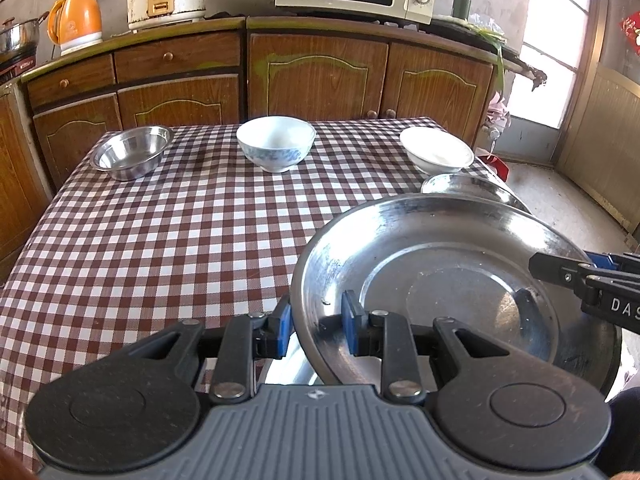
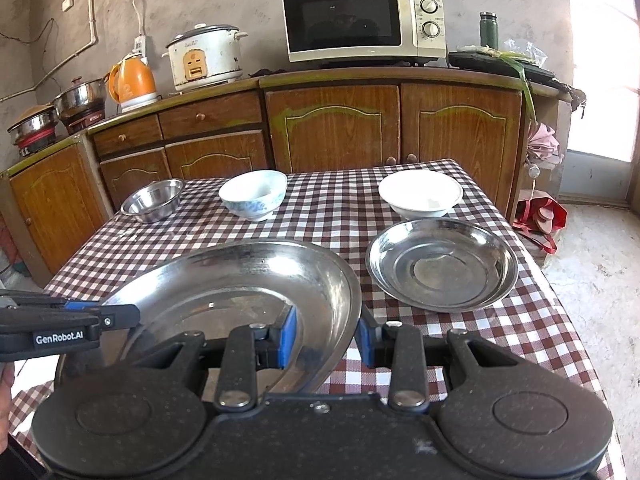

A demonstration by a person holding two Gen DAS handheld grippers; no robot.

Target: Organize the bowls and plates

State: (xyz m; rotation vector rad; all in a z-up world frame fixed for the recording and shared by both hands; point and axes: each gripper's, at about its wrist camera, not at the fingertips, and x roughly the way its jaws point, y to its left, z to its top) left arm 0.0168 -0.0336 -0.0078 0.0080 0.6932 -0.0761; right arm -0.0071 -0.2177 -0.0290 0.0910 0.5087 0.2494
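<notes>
- Left gripper [image 1: 316, 330] straddles the near rim of the steel plate [image 1: 440, 280], lower right of its frame; gap narrow, but pads look just off the metal – can't tell if it's clamped.
- Right gripper [image 2: 326, 338] same on the opposite rim: two-sided hold, prob. to keep the plate level.
- Only the right view fully shows the 2nd steel plate [image 2: 442, 264], center-right – likely stacking spot.

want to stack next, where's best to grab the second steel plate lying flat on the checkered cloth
Probably the sloped rim on the near edge of the flat round steel plate, coming in low from the near side, one finger inside the rim and one under its lip. The white bowl crowds the far edge, and the plate's shallow centre gives no purchase.
</notes>
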